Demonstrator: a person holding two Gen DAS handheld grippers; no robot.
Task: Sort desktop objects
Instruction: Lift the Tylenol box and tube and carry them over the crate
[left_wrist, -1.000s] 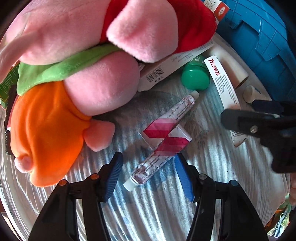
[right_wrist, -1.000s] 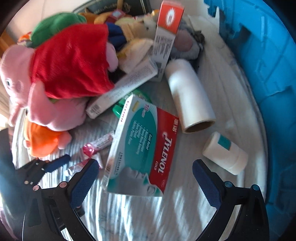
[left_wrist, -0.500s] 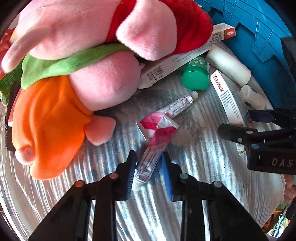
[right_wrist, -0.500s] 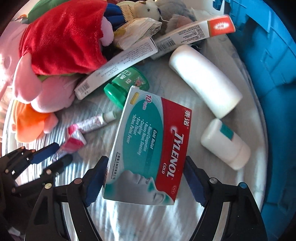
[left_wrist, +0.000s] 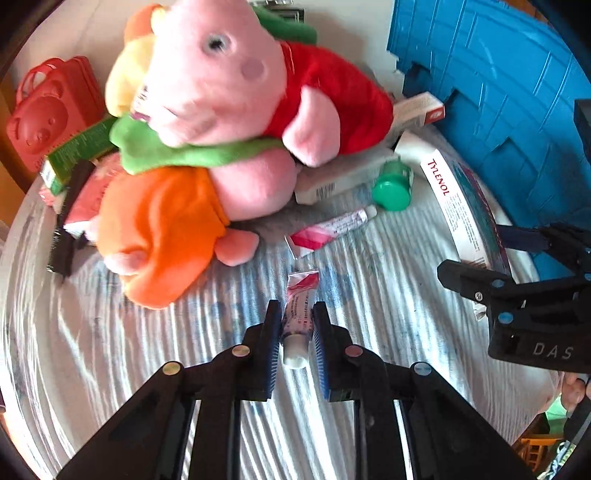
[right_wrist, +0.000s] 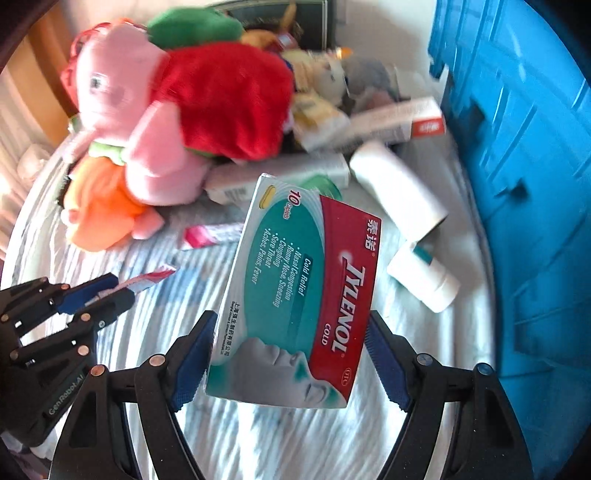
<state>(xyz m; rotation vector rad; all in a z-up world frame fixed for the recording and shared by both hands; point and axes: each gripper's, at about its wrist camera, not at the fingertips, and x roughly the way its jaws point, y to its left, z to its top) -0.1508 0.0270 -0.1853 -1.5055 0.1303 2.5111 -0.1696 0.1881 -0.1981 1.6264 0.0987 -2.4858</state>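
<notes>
Striped cloth (left_wrist: 110, 369) covers the work surface. 1 ointment tube (left_wrist: 297, 314) is clamped, lifted, in the left gripper (left_wrist: 295, 321), whose jaws have just been closing. 1 Tylenol box (right_wrist: 295, 291) is clamped, raised, in the right gripper (right_wrist: 290, 354). 1 blue bin (right_wrist: 524, 184) stands alongside.

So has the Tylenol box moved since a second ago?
Yes. The Tylenol box, clamped in the right gripper, has lifted off the striped cloth, now hiding the green bottle.
</notes>
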